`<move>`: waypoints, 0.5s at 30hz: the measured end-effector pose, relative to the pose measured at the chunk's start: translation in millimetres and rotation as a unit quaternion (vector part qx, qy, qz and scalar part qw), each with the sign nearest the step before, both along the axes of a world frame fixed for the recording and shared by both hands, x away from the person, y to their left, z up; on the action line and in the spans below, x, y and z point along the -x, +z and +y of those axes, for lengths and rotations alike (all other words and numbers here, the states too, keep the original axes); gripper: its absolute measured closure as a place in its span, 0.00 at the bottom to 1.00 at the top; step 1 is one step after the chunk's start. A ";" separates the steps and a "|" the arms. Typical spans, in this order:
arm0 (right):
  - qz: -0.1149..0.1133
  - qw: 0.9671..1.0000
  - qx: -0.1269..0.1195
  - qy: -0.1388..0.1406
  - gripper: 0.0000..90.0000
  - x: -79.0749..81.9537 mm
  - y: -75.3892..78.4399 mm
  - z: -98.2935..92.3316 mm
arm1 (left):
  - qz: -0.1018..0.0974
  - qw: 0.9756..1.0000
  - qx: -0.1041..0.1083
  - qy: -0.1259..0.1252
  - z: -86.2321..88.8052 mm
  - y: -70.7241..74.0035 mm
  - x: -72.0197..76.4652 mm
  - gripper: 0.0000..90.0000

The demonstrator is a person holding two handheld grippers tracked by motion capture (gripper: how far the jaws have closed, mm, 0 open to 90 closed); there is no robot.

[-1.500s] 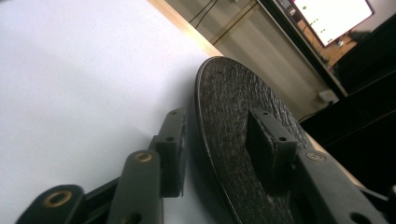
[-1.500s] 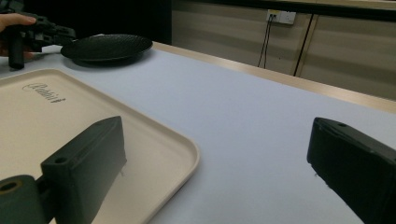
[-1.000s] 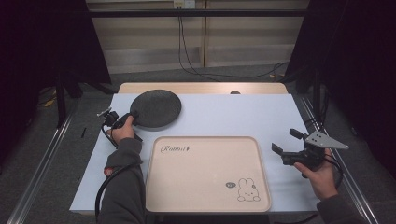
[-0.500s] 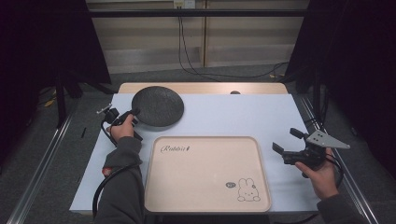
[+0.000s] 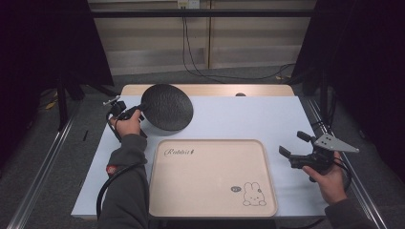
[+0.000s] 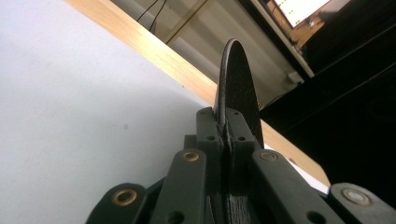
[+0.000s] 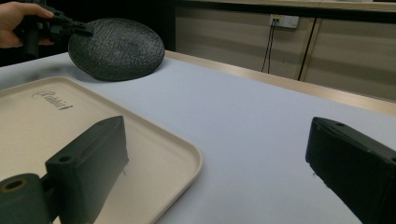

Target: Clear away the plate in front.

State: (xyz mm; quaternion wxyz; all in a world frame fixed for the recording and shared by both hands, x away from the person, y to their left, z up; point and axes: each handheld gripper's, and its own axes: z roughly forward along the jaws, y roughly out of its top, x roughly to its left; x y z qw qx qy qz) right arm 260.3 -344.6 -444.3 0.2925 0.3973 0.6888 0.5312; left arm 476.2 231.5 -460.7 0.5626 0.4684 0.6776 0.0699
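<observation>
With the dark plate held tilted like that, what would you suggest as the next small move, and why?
Probably carry the dark plate toward the beige tray. The left gripper is clamped on its rim and holds it tilted, one edge off the table; the tray lies bare just beside it, and the right gripper waits open.

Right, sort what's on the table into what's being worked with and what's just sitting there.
In use:
- dark round plate, tilted, lifted at one edge
- left gripper, shut on the plate's rim
- beige tray beside the plate, a likely destination, though that's a guess

Idle:
- right gripper, open, holding nothing
- small dark object at the table's far edge
</observation>
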 end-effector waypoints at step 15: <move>-0.004 1.000 0.004 0.000 0.02 -0.3 -0.4 0.8 | 0.015 0.999 -0.028 -0.034 -10.5 32.8 -7.7 0.96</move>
